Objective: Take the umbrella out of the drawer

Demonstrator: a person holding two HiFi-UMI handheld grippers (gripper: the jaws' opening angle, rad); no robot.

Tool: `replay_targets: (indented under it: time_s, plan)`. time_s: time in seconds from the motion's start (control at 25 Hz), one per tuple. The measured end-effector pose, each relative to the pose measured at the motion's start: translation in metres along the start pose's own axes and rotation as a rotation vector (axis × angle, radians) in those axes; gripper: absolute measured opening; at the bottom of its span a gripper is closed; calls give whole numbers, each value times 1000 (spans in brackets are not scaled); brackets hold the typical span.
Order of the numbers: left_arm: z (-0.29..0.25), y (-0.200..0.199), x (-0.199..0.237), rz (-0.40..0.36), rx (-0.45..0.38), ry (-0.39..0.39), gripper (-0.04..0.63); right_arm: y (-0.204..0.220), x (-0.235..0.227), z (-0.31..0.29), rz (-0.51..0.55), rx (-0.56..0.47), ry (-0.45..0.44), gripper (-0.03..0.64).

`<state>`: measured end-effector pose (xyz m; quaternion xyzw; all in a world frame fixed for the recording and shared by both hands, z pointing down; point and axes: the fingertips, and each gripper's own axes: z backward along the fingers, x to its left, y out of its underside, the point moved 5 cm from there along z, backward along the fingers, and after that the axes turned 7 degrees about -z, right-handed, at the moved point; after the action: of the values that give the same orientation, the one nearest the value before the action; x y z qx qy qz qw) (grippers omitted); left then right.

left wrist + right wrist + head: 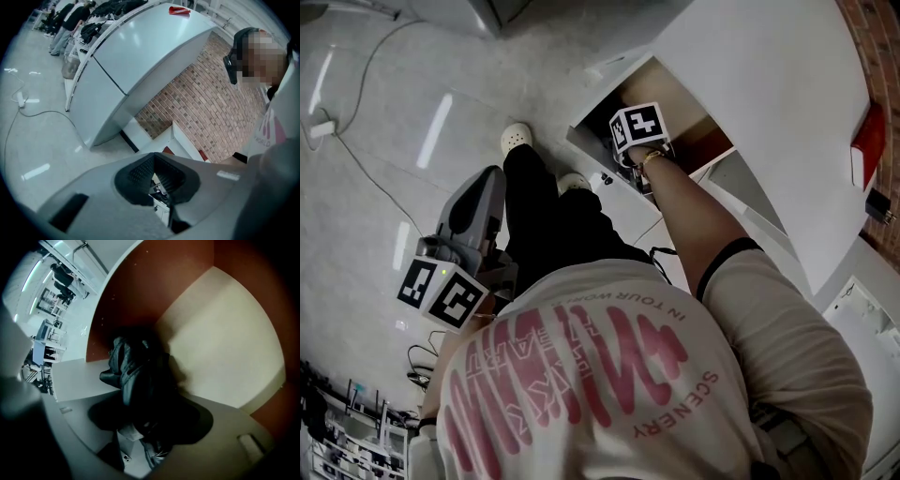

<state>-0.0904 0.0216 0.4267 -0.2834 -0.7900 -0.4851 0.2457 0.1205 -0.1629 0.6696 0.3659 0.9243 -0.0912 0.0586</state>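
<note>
A white drawer (602, 167) stands pulled out of the counter, with a tan floor and dark red inner walls. My right gripper (639, 131) reaches steeply down into it; in the head view only its marker cube and the forearm show. In the right gripper view the black folded umbrella (136, 376) lies on the drawer floor (225, 348) and runs between the jaws, and my right gripper (150, 408) is shut on its crumpled fabric. My left gripper (490, 180) hangs out over the floor at the left, away from the drawer. Its tips meet in its own view, so my left gripper (153, 160) is shut on nothing.
The white curved counter (769, 112) fills the upper right, with a red object (869, 145) on top. A brick wall (206, 103) backs the counter's recess. The person's white shoes (516, 139) stand close to the drawer front. A cable (356, 141) trails over the pale floor.
</note>
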Motion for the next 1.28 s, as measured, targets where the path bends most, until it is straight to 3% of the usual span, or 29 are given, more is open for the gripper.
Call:
replay_targets:
  time_s: [0.48,1.28]
  plan:
    - [19,0,-21,11,-72,-36,5,8,6,14,151,-2,54,258]
    - [44,-36,-61,-35,-191,-63,5,26,2,54,172,-35,61,244]
